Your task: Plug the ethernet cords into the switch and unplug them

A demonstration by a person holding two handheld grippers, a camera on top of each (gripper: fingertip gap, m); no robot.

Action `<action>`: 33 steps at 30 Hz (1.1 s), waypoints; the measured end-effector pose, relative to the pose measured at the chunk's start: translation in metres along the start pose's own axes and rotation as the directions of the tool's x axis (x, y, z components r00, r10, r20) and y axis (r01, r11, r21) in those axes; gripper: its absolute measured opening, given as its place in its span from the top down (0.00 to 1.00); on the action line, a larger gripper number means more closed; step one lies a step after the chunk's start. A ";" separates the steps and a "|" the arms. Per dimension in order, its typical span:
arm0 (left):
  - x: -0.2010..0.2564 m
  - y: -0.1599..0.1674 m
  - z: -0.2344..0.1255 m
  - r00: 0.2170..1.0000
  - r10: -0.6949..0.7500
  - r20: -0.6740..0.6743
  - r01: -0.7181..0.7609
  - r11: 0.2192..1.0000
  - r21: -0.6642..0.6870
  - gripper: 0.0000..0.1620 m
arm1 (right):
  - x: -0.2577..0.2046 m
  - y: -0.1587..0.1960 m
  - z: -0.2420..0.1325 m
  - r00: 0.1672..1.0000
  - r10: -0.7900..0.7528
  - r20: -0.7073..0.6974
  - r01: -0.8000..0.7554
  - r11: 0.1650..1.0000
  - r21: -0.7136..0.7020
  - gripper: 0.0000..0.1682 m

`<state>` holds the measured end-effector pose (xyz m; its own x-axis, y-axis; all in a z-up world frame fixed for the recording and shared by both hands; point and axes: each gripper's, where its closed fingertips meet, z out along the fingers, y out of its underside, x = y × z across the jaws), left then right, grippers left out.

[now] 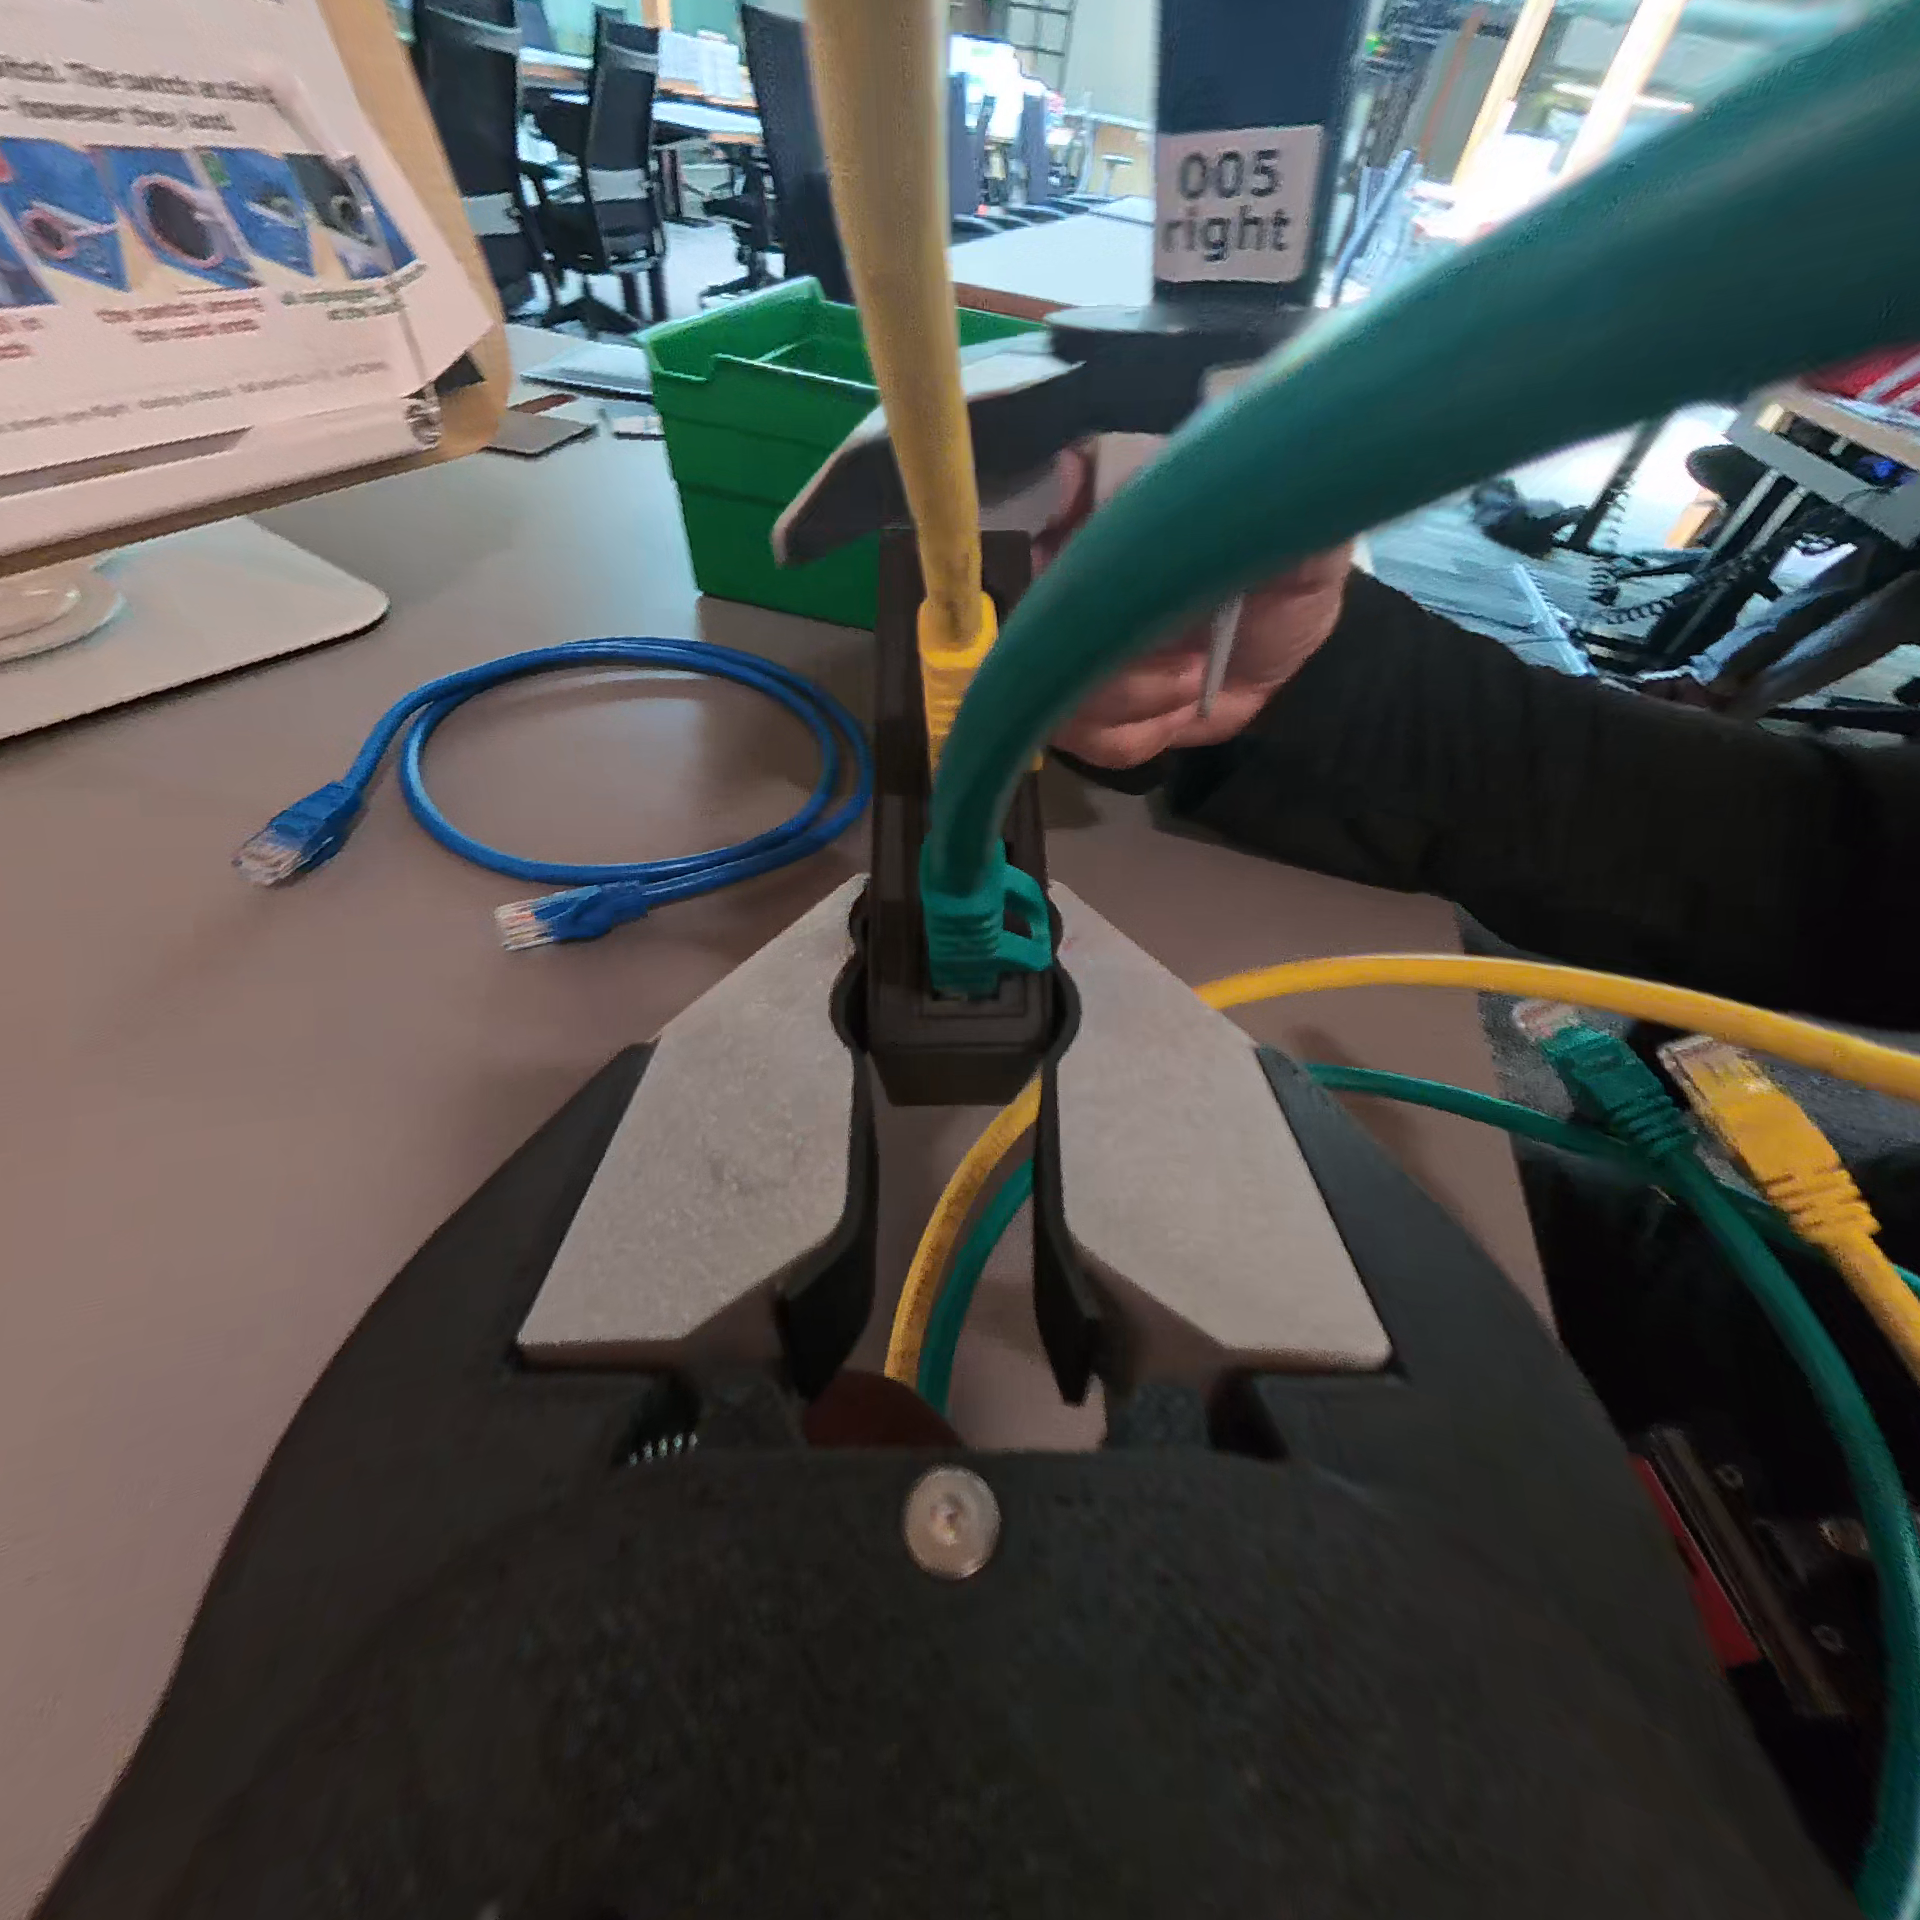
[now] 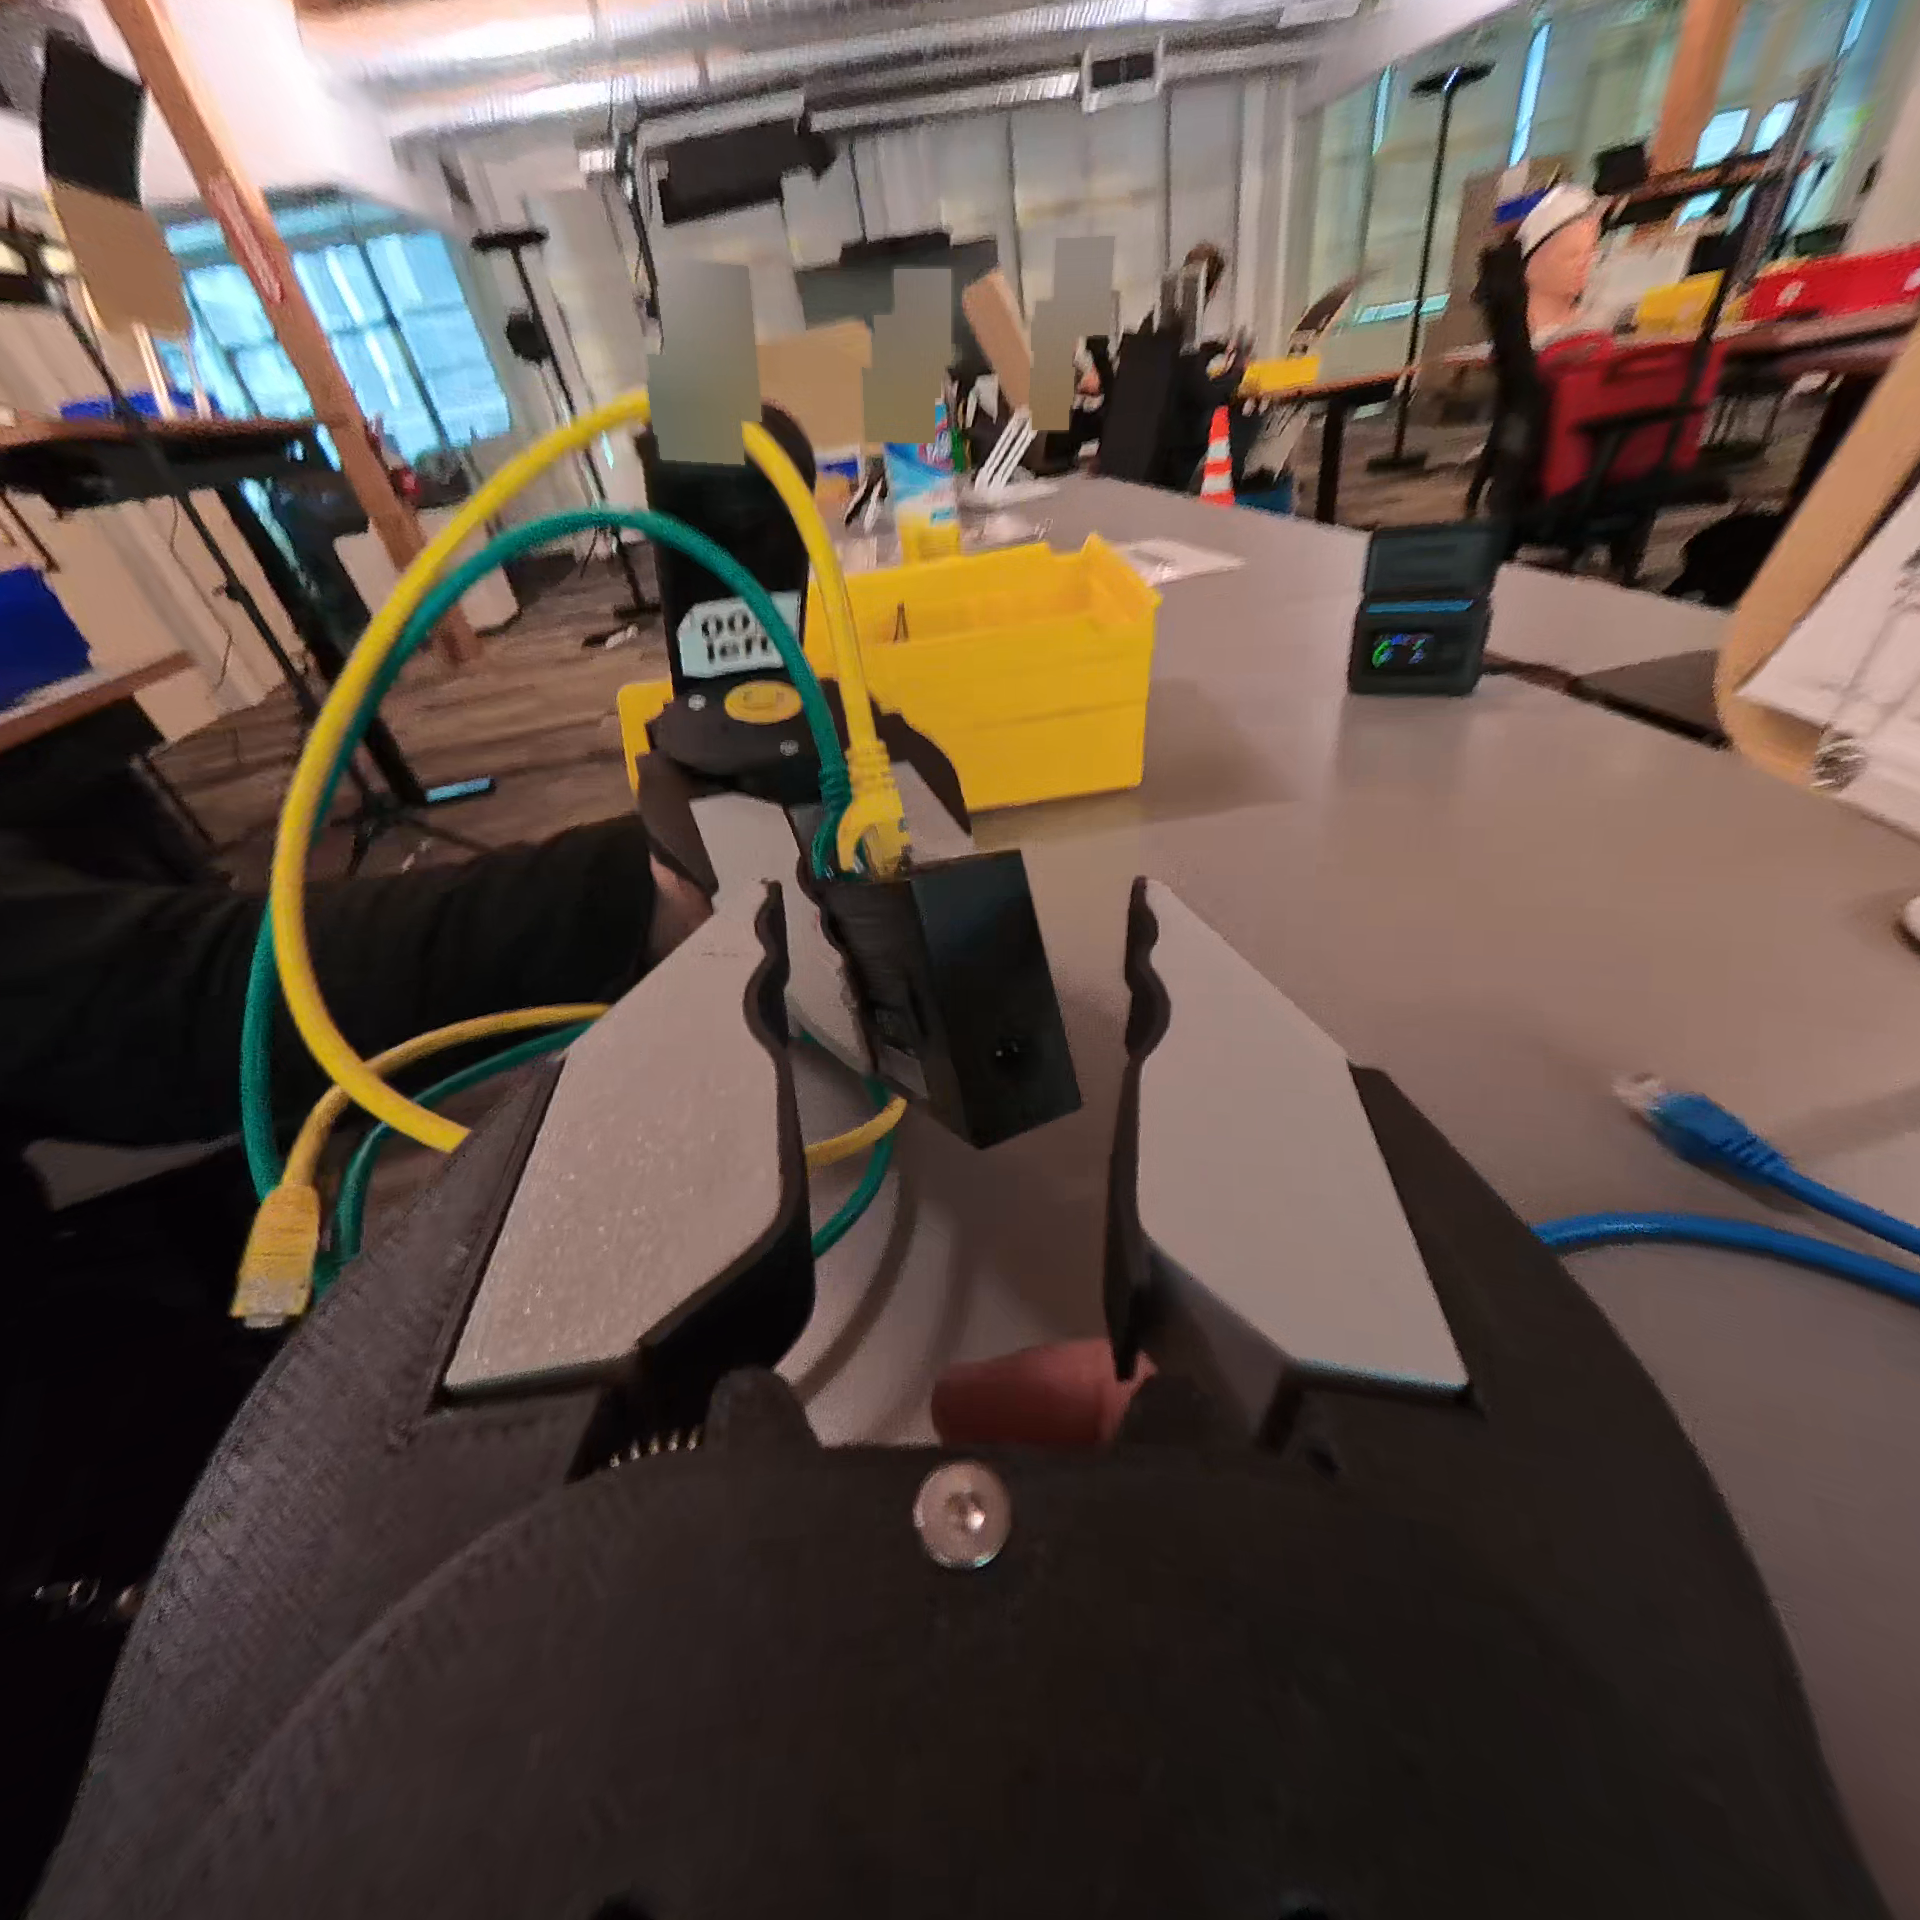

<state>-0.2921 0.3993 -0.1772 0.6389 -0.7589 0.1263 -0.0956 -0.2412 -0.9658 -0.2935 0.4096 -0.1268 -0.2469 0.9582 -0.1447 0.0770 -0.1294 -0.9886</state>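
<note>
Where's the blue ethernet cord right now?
Left wrist view: the blue ethernet cord lies coiled on the table, unplugged, left of the switch that the left gripper holds.

Bright, even daylight from windows point(image 2: 343, 343); soft shadows, motion blur throughout, fisheye bending at edges, background unfocused.

Black switch point(image 1: 951, 997) holds green point(image 1: 977, 925), yellow cords point(image 1: 951, 665)

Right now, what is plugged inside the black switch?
Two cords: the green cord sits in a port of the switch, and the yellow cord sits farther along. The left gripper holds the switch; its fingers cover the sides. The remaining ports are hidden.
</note>
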 end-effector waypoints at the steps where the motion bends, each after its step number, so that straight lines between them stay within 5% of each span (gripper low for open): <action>1: 0.004 0.000 0.001 1.000 0.013 -0.014 -0.013 1.000 -0.004 0.84 | -0.003 0.006 0.004 1.000 -0.009 0.014 0.009 0.999 -0.034 0.66; 2: 0.007 0.000 0.002 0.999 0.025 -0.023 -0.025 1.000 -0.005 0.84 | -0.005 0.012 0.008 0.999 -0.022 0.023 0.024 0.998 -0.061 0.78; 12: 0.007 -0.017 -0.001 1.000 -0.012 -0.009 0.013 0.993 0.119 0.72 | -0.017 -0.007 0.016 0.985 0.087 0.149 -0.098 0.993 0.071 0.84; 16: 0.015 -0.021 0.000 0.998 -0.026 -0.056 0.034 0.989 0.144 0.78 | -0.018 -0.014 0.016 0.971 0.143 0.190 -0.169 0.978 0.123 0.85; 24: 0.022 -0.020 0.005 0.999 0.011 -0.044 -0.005 0.991 0.136 0.70 | -0.022 -0.022 0.014 0.952 0.170 0.255 -0.222 0.956 0.194 0.86; 26: 0.027 -0.021 0.004 0.997 0.063 -0.051 -0.056 0.989 0.135 0.81 | -0.025 -0.024 0.012 0.947 0.157 0.281 -0.221 0.952 0.212 0.86; 30: 0.005 -0.019 0.004 0.951 0.253 0.180 -0.267 0.962 0.057 0.83 | -0.017 -0.020 0.010 0.961 0.152 0.231 -0.195 0.965 0.173 0.78; 33: -0.031 -0.014 -0.008 0.798 0.424 0.430 -0.418 0.901 -0.113 0.83 | 0.001 -0.021 0.005 0.984 0.148 0.101 -0.165 0.967 0.192 0.78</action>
<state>-0.3168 0.4208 -0.1658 0.7970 -0.4475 -0.4057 -0.4395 0.0310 -0.8977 -0.3002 0.4121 -0.1067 -0.3296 0.8977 -0.2925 -0.0703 -0.3322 -0.9406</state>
